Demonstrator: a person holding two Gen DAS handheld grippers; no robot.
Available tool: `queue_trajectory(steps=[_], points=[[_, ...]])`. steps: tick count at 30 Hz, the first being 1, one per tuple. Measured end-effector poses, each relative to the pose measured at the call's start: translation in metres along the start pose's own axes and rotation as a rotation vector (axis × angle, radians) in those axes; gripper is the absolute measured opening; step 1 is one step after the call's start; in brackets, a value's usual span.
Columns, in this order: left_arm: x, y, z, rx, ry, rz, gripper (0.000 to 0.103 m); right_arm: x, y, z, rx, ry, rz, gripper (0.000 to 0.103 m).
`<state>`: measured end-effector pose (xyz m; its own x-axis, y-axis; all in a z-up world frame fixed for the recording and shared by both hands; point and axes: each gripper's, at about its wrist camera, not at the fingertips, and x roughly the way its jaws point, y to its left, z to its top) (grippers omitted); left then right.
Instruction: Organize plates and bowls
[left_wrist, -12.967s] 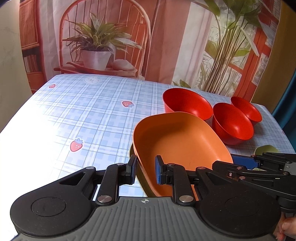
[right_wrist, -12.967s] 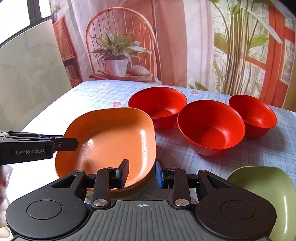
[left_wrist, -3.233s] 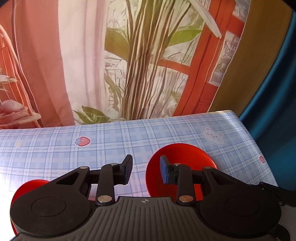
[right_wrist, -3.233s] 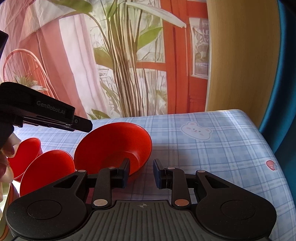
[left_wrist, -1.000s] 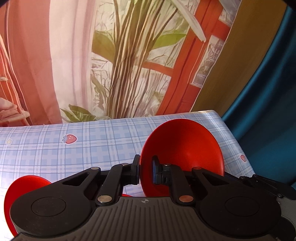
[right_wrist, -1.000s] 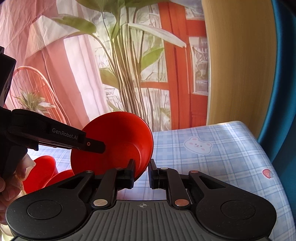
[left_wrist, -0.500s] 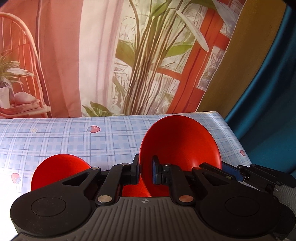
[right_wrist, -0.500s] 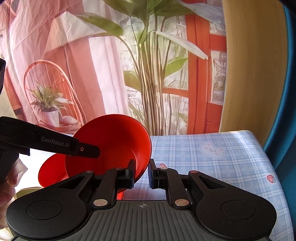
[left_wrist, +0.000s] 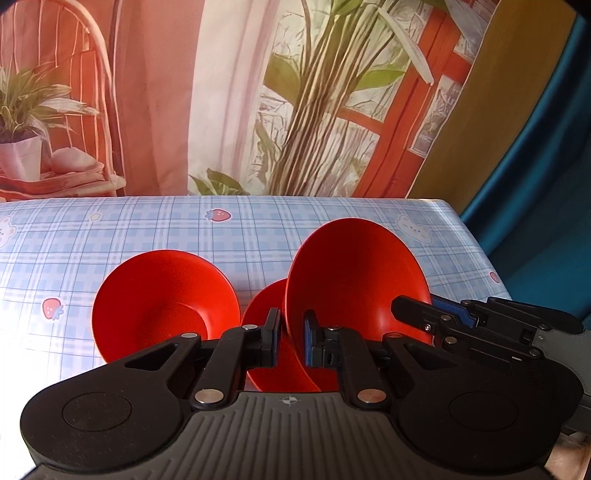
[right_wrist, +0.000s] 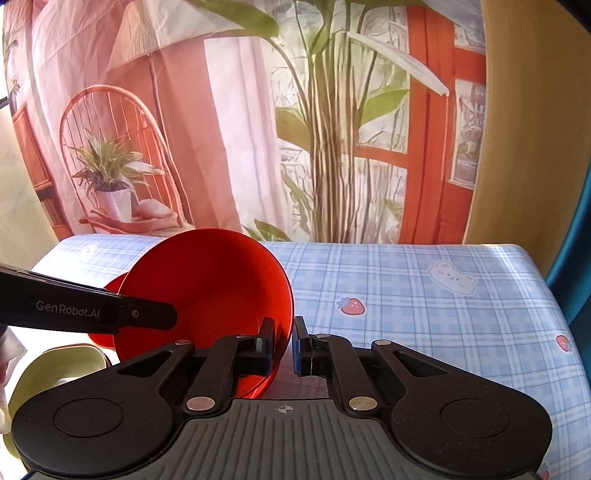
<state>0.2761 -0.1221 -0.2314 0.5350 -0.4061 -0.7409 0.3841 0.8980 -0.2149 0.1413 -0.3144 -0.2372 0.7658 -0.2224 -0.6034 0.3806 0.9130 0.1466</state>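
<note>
Left gripper (left_wrist: 290, 341) and right gripper (right_wrist: 283, 347) both pinching tilted red bowl (left_wrist: 354, 277) rim, above table (right_wrist: 424, 295).

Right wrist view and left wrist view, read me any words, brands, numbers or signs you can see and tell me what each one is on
"GenRobot.AI": white print on the side of the left gripper, seen in the right wrist view.
No other words or numbers can be read in either view; the tablecloth bears only bear and strawberry pictures, and the red bowl held by both grippers is unmarked.
</note>
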Motion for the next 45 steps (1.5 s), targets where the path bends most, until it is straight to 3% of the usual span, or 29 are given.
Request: queue_trajectory(steps=[17, 28, 36, 45], points=[[0.015, 0.007, -0.013, 0.042, 0.011, 0.068, 0.014, 0.025, 0.009, -0.008, -0.037, 0.058, -0.011, 0.007], [0.013, 0.009, -0.012, 0.044, 0.005, 0.071, 0.014, 0.031, 0.012, -0.008, -0.064, 0.071, -0.037, 0.007], [-0.002, 0.024, -0.007, 0.013, -0.032, 0.084, 0.014, 0.030, 0.015, -0.005, -0.080, 0.075, -0.067, 0.009], [-0.019, 0.068, 0.005, -0.076, -0.076, 0.139, 0.014, 0.027, 0.031, 0.019, -0.101, 0.029, -0.023, 0.010]])
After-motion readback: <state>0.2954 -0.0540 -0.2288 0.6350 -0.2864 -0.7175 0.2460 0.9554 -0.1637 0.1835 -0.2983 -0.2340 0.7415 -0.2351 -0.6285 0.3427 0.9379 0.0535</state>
